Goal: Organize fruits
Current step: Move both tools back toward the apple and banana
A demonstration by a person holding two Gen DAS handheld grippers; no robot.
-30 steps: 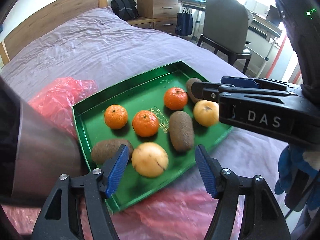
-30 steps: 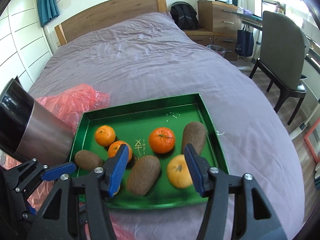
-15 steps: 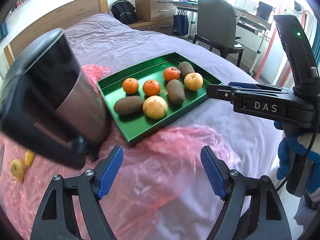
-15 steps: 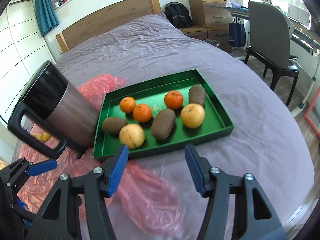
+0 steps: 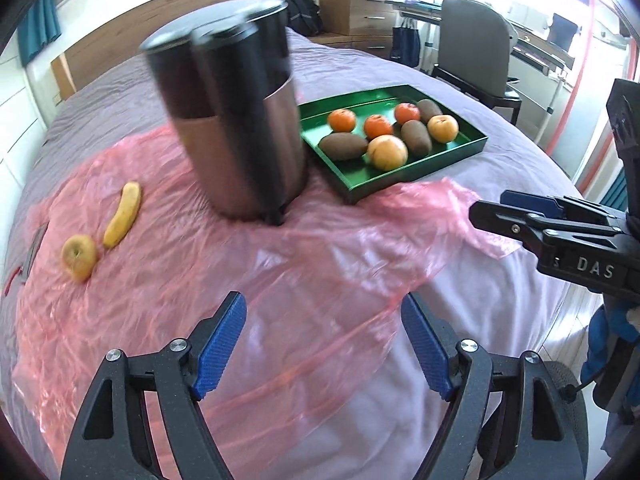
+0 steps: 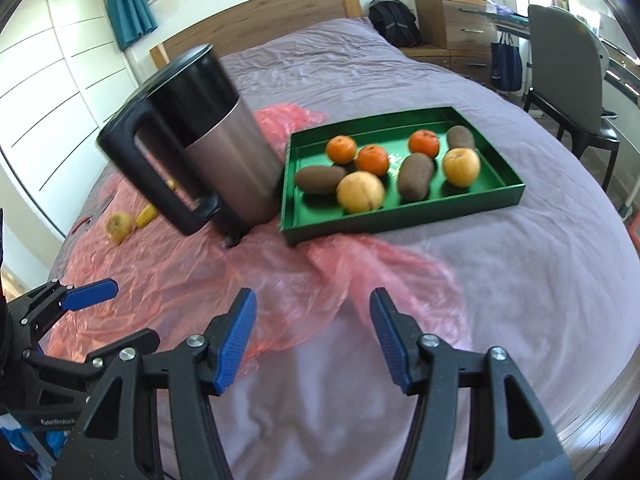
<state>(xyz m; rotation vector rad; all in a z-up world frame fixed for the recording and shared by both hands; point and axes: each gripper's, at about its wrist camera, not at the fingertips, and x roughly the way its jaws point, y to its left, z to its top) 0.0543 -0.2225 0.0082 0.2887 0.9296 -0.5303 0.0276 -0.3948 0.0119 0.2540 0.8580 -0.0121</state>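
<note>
Both hand-held grippers, your left and right, are spread and empty. Eight fruits already sit in the green tray; the banana and apple remain on the pink plastic sheet.

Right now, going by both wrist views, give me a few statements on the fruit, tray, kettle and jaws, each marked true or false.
1. The green tray holds three brown fruits. True.
2. A banana lies in the tray. False: it lies on the pink plastic, beside a yellow apple.
3. The left gripper holds an orange. False: its jaws are open and empty.
4. The kettle stands left of the tray. True.
5. The right gripper is empty. True.
</note>
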